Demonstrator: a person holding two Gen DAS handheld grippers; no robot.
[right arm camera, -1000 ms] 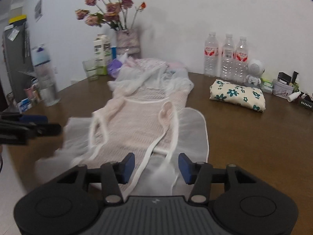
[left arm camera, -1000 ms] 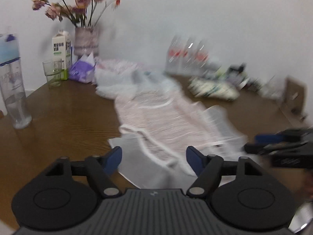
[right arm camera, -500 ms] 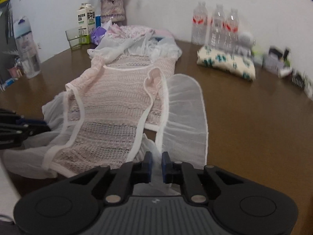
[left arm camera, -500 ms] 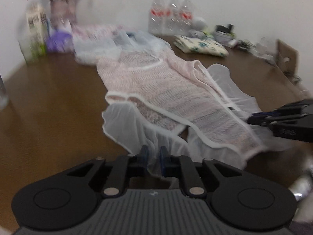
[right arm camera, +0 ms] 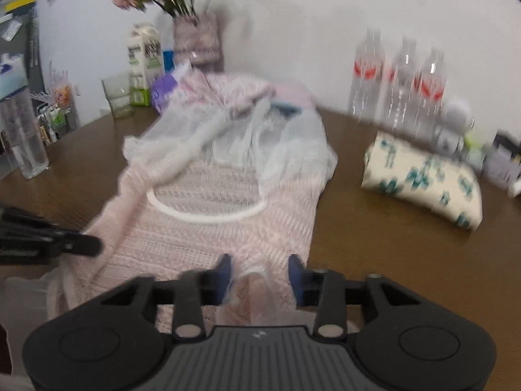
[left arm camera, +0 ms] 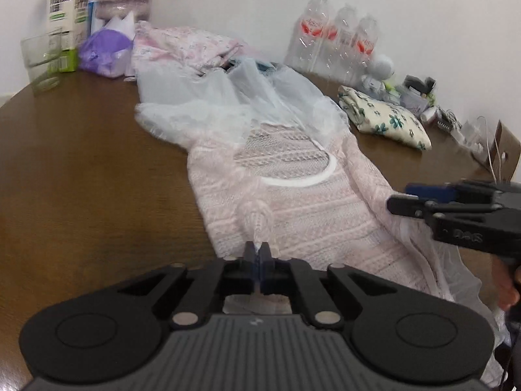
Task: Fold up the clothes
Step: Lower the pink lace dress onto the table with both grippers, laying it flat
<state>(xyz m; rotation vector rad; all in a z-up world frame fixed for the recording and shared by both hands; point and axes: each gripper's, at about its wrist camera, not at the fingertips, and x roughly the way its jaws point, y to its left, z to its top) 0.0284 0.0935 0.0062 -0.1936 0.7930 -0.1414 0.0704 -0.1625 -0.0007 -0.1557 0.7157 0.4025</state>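
**Pink top folded over on table**

The top [left arm camera: 293, 202] is laid lengthwise on the brown table [left arm camera: 81, 179], its near end doubled back. A pinch of its fabric is clamped in the closed left gripper [left arm camera: 257, 254]. The right gripper [right arm camera: 260, 268] is held parted, with fabric bunched loosely between its fingers.

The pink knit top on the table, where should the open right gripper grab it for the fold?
Grip the pink knit top at its near edge, where a raised fabric fold already sits between the open right gripper fingers. Come from the near side, low along the table, matching the left gripper shut on that edge.
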